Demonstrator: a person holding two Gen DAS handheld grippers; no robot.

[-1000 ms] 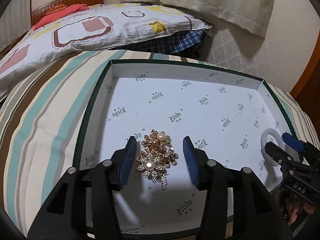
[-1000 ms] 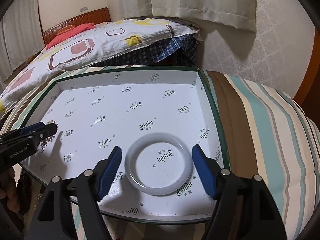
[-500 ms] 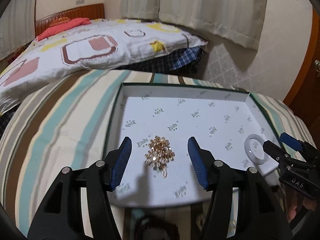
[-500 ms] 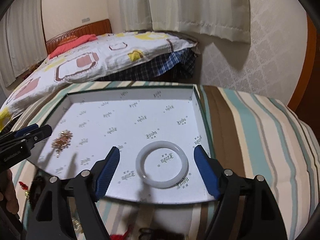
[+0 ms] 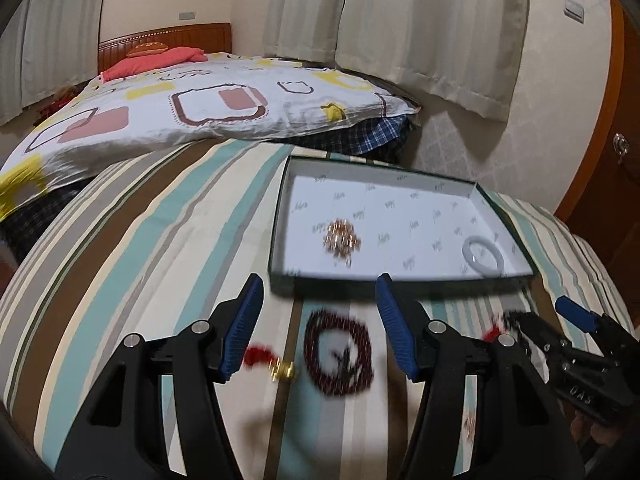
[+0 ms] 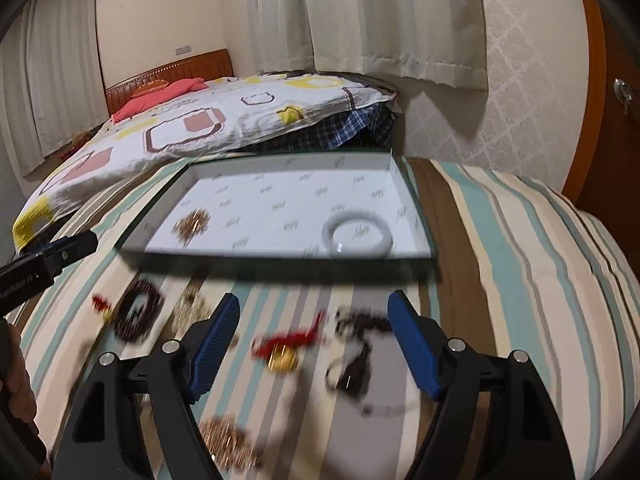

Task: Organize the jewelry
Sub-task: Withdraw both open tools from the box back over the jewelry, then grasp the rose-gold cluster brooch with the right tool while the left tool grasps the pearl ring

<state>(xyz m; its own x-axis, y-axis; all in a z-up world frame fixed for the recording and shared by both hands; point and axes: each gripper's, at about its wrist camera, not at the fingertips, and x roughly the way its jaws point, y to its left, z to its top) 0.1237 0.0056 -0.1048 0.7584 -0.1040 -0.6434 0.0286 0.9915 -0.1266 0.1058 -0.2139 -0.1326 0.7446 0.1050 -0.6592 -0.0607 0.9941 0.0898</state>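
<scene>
1. Closest to me, the left gripper [image 5: 318,328] hangs over the striped cover [image 5: 132,264] with its ribbed blue pads wide apart, holding nothing.
2. The right gripper [image 6: 316,342] hangs the same way, its blue pads spread and nothing between them.
3. Under the left gripper lies a coiled dark red bead string [image 5: 339,354], a round loop of small beads, with a fuzzy red tassel [image 5: 258,356] and a shiny gold piece beside it; all of it is blurred.
4. Below the right gripper sit a second red tassel with a gold bell-like charm [image 6: 286,350], a tangle of dark beads and cord [image 6: 356,356], and a glittery gold cluster [image 6: 226,440] near the bottom edge. Another pale gold heap [image 6: 192,310] lies just beside the bead string.
5. The cover itself is soft cloth in long bands of teal, brown, cream and grey.
6. Beyond the loose pieces rests a shallow rectangular box [image 5: 280,236], dark green outside, lined with white printed paper.
7. Inside it, toward its left, is a sparkling gold brooch [image 5: 342,238] of small flower shapes. Toward its right, well apart from the brooch, a smooth pale bangle [image 5: 482,256] lies flat.
8. Farther back is a bed with a white quilt [image 5: 208,108] patterned in pink and yellow squares, a red pillow [image 5: 160,60] and a wooden headboard [image 5: 168,38].
9. Cream curtains [image 5: 420,20] hang in folds on the far wall.
</scene>
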